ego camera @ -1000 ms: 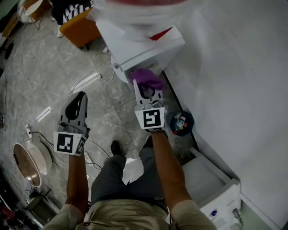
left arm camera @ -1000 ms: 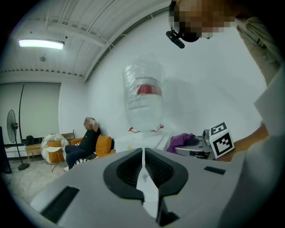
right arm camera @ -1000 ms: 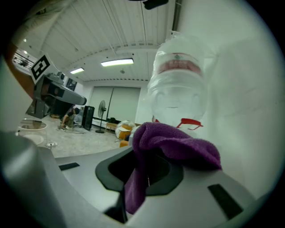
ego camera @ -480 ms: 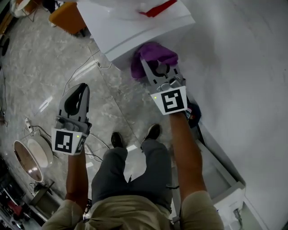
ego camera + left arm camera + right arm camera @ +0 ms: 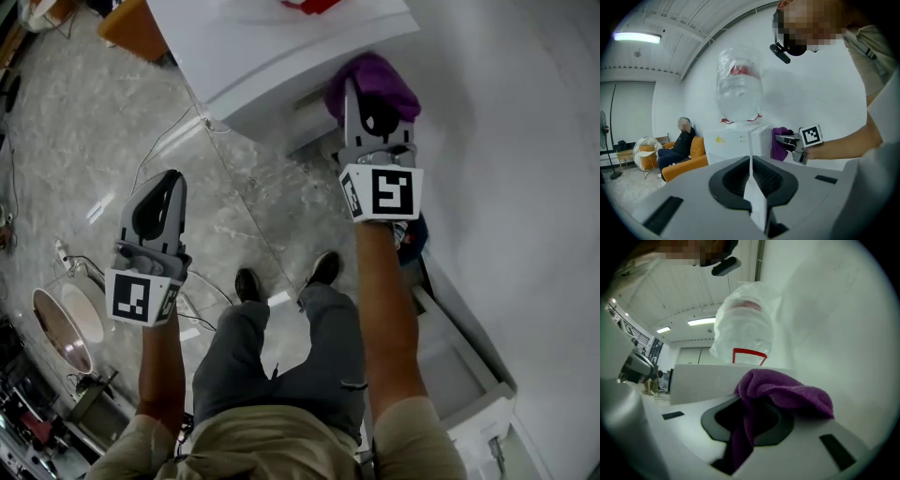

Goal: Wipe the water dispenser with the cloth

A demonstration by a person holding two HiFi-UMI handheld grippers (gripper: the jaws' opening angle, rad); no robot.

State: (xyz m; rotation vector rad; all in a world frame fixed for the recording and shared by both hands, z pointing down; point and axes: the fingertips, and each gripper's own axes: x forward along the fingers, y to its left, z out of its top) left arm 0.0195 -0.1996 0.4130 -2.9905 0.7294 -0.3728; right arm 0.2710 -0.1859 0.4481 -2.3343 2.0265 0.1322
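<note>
The white water dispenser (image 5: 272,52) stands against the wall, with its clear bottle (image 5: 738,89) on top. My right gripper (image 5: 368,98) is shut on the purple cloth (image 5: 375,77), which is pressed to the dispenser's right front corner, close to the wall. In the right gripper view the cloth (image 5: 785,392) bunches over the right gripper (image 5: 750,425) and hangs down between its jaws, with the dispenser (image 5: 705,380) just beyond. My left gripper (image 5: 172,180) hangs shut and empty to the left, apart from the dispenser (image 5: 733,143); in its own view the left gripper (image 5: 751,171) has its jaws together.
An orange sofa (image 5: 686,161) with a seated person (image 5: 677,145) is left of the dispenser. Cables (image 5: 173,155) trail over the marble floor. A round basin (image 5: 64,326) lies at far left. A dark bin (image 5: 412,234) and a white box (image 5: 464,375) sit along the wall (image 5: 525,169).
My right gripper has carried the purple cloth up and rightward along the dispenser's front, from its lower part to the corner by the wall. The left gripper has hardly moved.
</note>
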